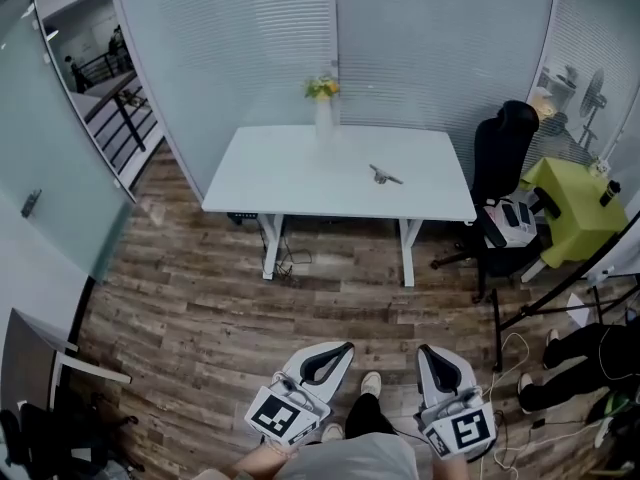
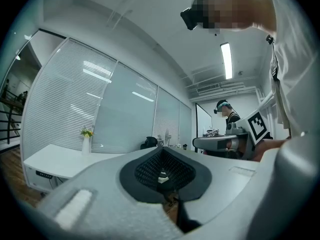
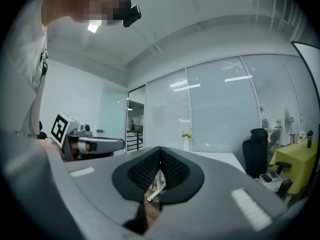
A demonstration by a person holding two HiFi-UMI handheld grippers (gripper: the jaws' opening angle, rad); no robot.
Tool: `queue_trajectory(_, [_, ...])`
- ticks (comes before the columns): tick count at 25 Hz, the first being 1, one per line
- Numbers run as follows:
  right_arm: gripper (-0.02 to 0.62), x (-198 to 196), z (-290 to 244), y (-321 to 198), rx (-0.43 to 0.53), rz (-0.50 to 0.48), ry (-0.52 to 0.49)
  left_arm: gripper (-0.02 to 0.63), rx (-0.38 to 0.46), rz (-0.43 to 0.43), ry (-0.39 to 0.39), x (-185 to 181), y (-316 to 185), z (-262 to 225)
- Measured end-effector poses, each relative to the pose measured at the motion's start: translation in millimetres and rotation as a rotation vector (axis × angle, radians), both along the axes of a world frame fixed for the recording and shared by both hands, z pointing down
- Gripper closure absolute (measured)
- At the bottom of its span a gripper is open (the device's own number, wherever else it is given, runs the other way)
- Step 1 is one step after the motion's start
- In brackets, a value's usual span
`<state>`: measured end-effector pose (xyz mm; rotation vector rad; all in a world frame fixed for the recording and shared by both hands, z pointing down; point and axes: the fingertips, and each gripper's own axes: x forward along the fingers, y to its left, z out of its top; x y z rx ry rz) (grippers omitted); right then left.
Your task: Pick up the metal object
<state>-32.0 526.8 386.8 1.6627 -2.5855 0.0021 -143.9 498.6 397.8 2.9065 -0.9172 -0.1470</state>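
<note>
Left claw, right claw closed, table, chair

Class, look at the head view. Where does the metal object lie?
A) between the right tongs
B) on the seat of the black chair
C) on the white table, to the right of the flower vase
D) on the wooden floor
C: the metal object lies flat on the white table, to the right of the flower vase.
</note>
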Motion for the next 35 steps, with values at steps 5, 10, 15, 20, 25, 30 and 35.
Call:
queue_trajectory(5, [0.591, 38.6, -0.6, -43.0, -0.002, -0.003, -0.008, 0.604, 0.01, 0.003, -0.017, 39.6, -45.9, -4.3])
queue_trajectory(10, [0.591, 76.7, -5.6, -82.1, 0.003, -0.014, -0.012, 0.604, 0.013, 0.0, -0.031, 79.1, -84.4, -8.4])
queue_trajectory(15, [0.591, 108.9, -7.4, -116.7, -0.003, -0.028, -0.018, 0.606, 0.017, -0.01, -0.032, 112.6, -117.9, -13.8])
queue_trajectory(20, [0.591, 132.0, -12.8, -138.3, 0.008, -0.049, -0.007, 0.604, 0.021, -0.021, -0.026, 138.4, -136.9, -17.2])
queue_trajectory(25, [0.591, 141.4, -4.8, -151.6, -0.008, -0.053, -0.015, 0.605, -0.001, -0.029, -0.03, 146.1, -149.3, -8.5])
queue_trajectory(30, [0.591, 143.1, 1.8, -165.5, -0.016, -0.05, -0.026, 0.604, -0.008, -0.034, -0.033, 145.4, -164.7, -2.4])
queue_trajectory(35, [0.591, 141.7, 6.8, -191.1, -0.021, -0.042, -0.024, 0.604, -0.014, -0.029, -0.038, 142.7, -191.7, 1.6])
